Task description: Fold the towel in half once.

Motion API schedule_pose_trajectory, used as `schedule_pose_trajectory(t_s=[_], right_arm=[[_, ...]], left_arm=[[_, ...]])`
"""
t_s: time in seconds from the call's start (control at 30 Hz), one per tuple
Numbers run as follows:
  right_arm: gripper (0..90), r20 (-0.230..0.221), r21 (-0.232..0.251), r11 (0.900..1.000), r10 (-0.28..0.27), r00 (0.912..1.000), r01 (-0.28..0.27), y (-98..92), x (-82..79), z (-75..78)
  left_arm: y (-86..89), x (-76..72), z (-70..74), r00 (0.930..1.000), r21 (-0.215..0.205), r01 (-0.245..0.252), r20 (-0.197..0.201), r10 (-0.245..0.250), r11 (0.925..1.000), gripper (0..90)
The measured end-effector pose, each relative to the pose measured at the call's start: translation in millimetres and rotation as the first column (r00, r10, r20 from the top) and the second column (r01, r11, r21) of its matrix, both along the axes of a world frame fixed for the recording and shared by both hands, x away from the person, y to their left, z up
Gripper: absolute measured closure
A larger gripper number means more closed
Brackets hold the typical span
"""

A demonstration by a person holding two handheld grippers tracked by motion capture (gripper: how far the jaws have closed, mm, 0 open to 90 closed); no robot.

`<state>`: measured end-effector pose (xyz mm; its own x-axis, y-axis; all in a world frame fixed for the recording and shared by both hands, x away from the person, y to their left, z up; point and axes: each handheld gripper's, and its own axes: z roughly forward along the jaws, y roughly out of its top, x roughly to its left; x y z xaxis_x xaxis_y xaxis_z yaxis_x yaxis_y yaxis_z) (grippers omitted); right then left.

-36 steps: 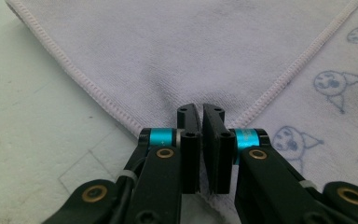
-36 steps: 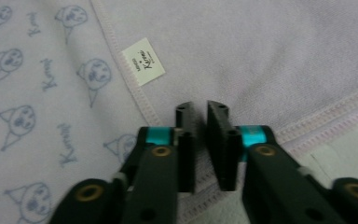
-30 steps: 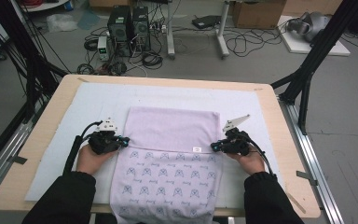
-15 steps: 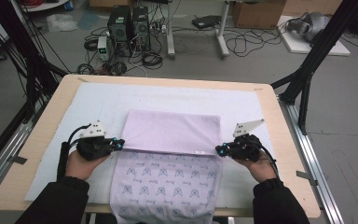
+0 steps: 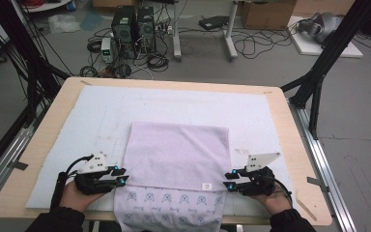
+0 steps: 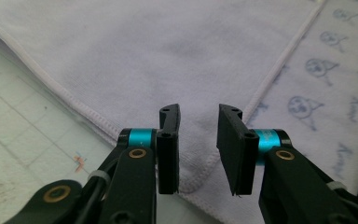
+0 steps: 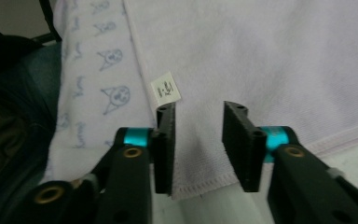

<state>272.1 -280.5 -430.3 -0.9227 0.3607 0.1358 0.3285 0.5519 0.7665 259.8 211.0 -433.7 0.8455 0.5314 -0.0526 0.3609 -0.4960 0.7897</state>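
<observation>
A lilac towel (image 5: 176,154) lies folded on the white mat, its plain side up and its printed side (image 5: 169,212) hanging over the near table edge. My left gripper (image 5: 123,176) rests at the flap's near left corner. Its jaws have just been opening and now stand apart over that corner (image 6: 198,116), with the pads off the cloth (image 6: 121,60). My right gripper (image 5: 227,186) sits at the near right corner beside a small white label (image 5: 206,186). Its jaws (image 7: 198,112) have also just opened, and the towel hem (image 7: 200,186) lies loose between them.
The white mat (image 5: 77,125) covers most of the wooden table (image 5: 43,140). Black frame legs (image 5: 314,92) stand at both sides. Computers and cables (image 5: 135,29) lie on the floor beyond the far edge. The person's lap (image 7: 14,93) is close to the near edge.
Both hands drew the plain flap's edge toward the near side, so the flap covers more of the printed cloth. Both grippers then opened and let go of the corners.
</observation>
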Motion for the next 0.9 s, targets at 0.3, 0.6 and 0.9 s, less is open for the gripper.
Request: schedule_pose_trajectory(t_s=[0.3,0.6,0.9], right_arm=[[79.4,-0.024,-0.063,0.998,0.002,0.9997,-0.003,9.1,5.6,-12.6],[87.1,-0.02,-0.031,0.999,0.011,0.9997,-0.011,8.0,3.5,-3.0],[87.1,-0.001,0.008,0.999,0.037,0.9993,-0.037,6.2,-21.4,15.5]], left_arm=[[-9.6,4.2,-10.8,0.9999,0.033,0.004,-0.01,-0.003,0.9994,84.4],[-4.1,-0.1,2.1,0.9999,-0.006,-0.008,0.015,0.008,0.9999,87.6],[6.2,-32.2,15.7,0.9998,-0.04,0.01,0.02,-0.009,0.9991,87.5]])
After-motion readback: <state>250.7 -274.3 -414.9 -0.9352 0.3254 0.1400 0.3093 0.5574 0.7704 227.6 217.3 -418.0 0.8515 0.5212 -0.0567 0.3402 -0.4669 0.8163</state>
